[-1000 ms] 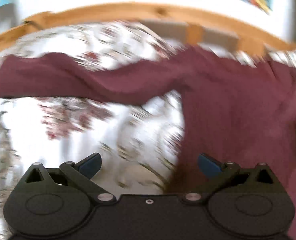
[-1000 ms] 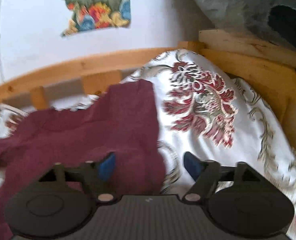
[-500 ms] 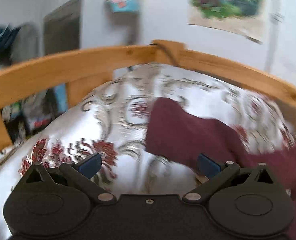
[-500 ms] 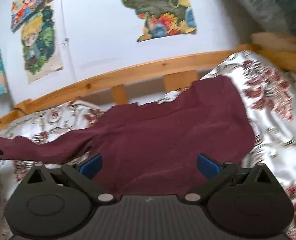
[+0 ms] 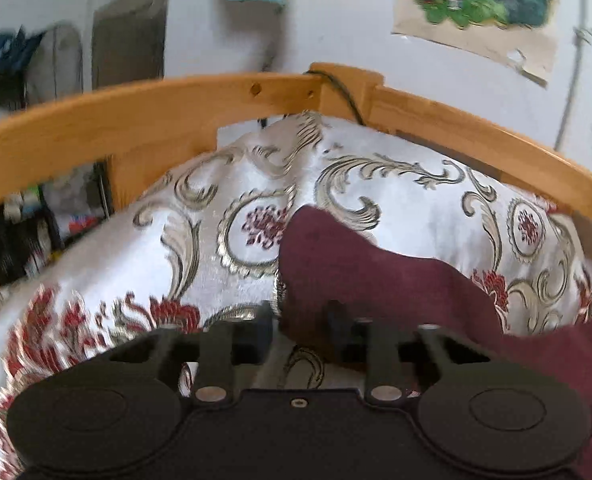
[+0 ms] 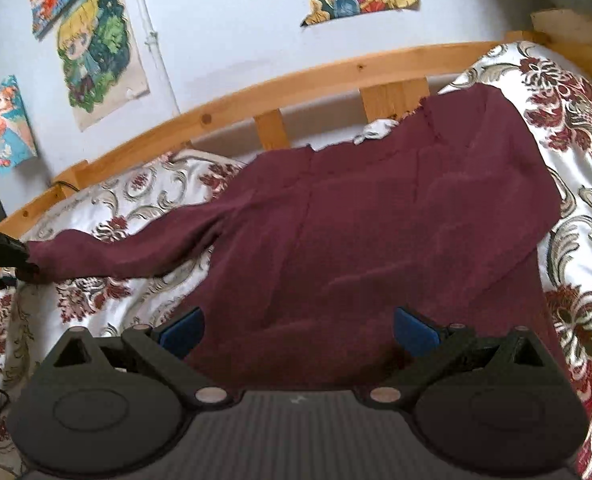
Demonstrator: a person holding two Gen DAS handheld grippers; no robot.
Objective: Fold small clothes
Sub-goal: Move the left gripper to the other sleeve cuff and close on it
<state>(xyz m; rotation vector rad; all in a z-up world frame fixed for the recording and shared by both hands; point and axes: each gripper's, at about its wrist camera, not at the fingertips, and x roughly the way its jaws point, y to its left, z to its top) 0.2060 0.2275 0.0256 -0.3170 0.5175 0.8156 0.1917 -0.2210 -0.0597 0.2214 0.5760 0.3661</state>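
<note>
Your left gripper (image 5: pixel 299 330) has its jaws closing on the sweater (image 6: pixel 375 240) cuff at lower centre. Your right gripper (image 6: pixel 297 330) hovers with jaws spread over the hem. The sweater lies flat across the bed (image 6: pixel 583 208). Next, probably fold that sleeve inward.

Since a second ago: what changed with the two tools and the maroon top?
The left tool swung out to the sleeve end of the maroon top and its jaws are closing on the cuff. The right tool widened and hovers open over the body. The top stays spread on the floral bedspread.
</note>
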